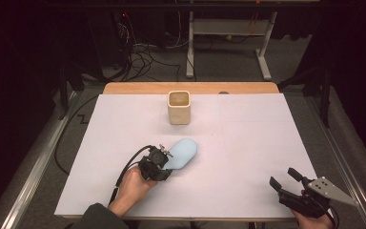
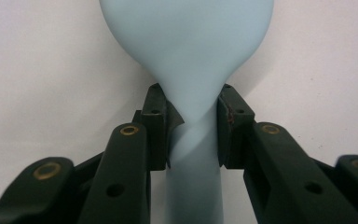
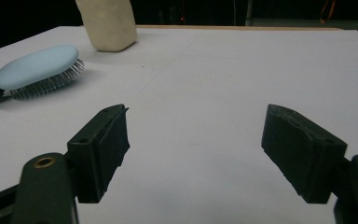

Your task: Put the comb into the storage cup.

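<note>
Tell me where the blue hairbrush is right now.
In the high view, the blue hairbrush lies left of centre on the white table, before the beige cup, its handle in the left gripper.

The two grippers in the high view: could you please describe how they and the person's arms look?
Both are black two-jaw tools. The left gripper trails a black cable; the right gripper carries a grey three-cornered plate. Brass-coloured rivets mark the jaw arms. A dark sleeve covers the left forearm.

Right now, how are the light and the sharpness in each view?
High view: the white table is evenly lit while the room behind stays dark; all is slightly soft. Left gripper view: the blue hairbrush is pale and smooth, and the left tool pinching its handle is quite sharp. Right gripper view: the right tool looks blurred, the cream cup clearer.
</note>
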Demonstrator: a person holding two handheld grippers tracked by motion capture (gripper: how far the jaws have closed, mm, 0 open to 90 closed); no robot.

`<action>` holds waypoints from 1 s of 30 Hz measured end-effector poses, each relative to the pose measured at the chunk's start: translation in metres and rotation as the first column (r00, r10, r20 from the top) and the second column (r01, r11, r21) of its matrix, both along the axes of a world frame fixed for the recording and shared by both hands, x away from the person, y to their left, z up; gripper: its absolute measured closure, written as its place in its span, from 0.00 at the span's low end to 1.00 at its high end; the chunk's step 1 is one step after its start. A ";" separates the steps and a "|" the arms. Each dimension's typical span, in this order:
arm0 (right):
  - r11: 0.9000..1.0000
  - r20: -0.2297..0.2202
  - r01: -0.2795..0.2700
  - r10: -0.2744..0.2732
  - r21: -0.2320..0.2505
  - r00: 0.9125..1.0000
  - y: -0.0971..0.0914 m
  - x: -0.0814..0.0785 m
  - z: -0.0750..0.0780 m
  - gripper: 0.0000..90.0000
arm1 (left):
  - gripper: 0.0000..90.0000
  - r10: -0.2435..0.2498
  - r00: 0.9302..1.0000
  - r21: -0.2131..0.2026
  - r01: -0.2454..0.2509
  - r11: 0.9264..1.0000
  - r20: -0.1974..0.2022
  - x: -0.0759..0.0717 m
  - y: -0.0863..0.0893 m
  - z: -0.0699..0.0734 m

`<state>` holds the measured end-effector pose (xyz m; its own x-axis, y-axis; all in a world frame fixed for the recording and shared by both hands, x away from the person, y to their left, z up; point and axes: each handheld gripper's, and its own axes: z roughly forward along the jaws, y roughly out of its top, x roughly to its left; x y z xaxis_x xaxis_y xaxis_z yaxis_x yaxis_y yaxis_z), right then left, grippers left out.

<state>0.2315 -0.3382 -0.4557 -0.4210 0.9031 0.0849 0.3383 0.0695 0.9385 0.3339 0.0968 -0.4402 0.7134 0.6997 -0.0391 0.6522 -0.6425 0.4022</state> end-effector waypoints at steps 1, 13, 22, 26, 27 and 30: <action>1.000 0.000 0.000 0.000 0.000 1.000 0.000 0.000 0.000 0.26 | 0.77 0.000 1.000 0.000 0.000 1.000 0.000 0.000 0.000 0.000; 1.000 0.000 -0.001 0.001 0.004 1.000 0.000 0.000 0.000 0.26 | 0.77 0.002 1.000 -0.044 -0.001 0.999 0.026 -0.002 0.007 0.007; 1.000 0.000 -0.002 0.002 0.003 1.000 0.000 0.000 0.000 0.26 | 0.77 -0.002 0.999 -0.065 0.004 0.998 0.035 -0.005 0.008 0.010; 1.000 0.001 -0.004 0.004 0.004 1.000 0.000 0.000 0.000 0.26 | 0.77 -0.003 0.999 -0.078 0.006 0.997 0.044 -0.006 0.010 0.012; 1.000 0.001 -0.003 0.003 0.005 1.000 0.000 0.000 0.000 0.26 | 0.77 -0.001 0.999 -0.082 0.005 0.997 0.048 -0.006 0.010 0.013; 1.000 0.002 -0.004 0.004 0.005 1.000 0.000 0.000 0.000 0.26 | 0.77 -0.003 0.998 -0.097 0.008 0.995 0.055 -0.008 0.011 0.015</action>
